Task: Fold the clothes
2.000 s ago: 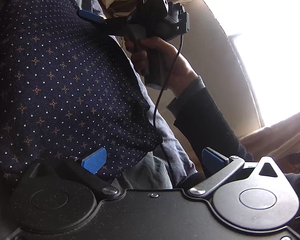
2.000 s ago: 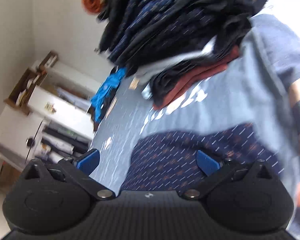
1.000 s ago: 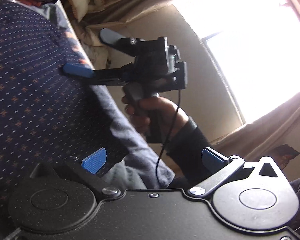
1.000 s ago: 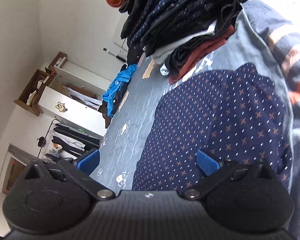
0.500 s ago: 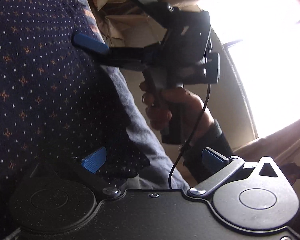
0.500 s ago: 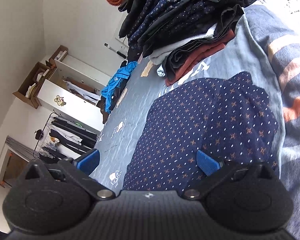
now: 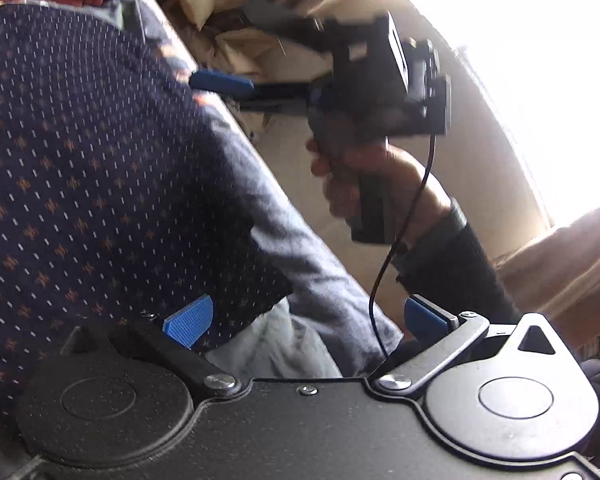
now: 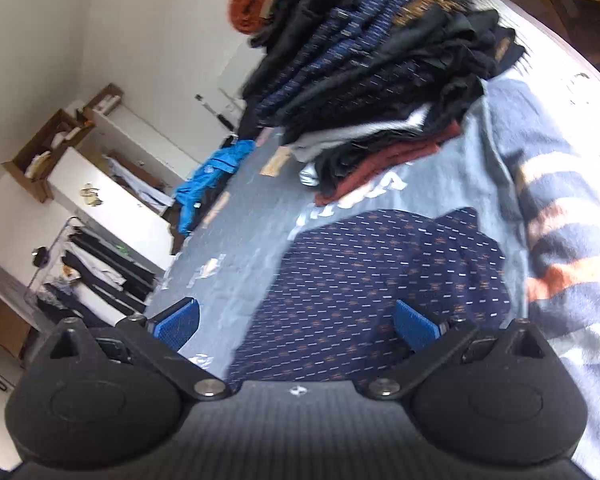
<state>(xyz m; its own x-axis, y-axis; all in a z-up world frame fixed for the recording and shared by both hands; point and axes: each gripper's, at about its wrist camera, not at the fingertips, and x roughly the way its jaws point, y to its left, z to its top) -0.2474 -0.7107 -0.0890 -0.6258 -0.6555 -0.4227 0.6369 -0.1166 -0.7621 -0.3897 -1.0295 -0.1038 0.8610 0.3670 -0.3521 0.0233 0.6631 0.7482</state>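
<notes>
A navy garment with small orange and white marks [image 7: 92,184] lies folded flat on the bed [image 7: 296,256], filling the left of the left wrist view. My left gripper [image 7: 306,318] is open at its near edge, empty. In that same view a hand [image 7: 364,184] holds my right gripper [image 7: 242,46], open, off the bed's far side. In the right wrist view the garment [image 8: 380,276] lies just ahead of my open right gripper [image 8: 296,324], whose blue fingertips [image 8: 414,326] hold nothing.
A tall stack of folded dark clothes [image 8: 380,80] stands at the far end of the bed. A striped blue and orange blanket [image 8: 560,248] lies to the right. White shelves [image 8: 112,200] and a clothes rack [image 8: 88,272] are at the left. A bright window [image 7: 540,60] is beyond the bed.
My right gripper has drawn back from the garment, away from the bed's edge, and the right wrist view has tilted. Both grippers stay open and the garment lies still.
</notes>
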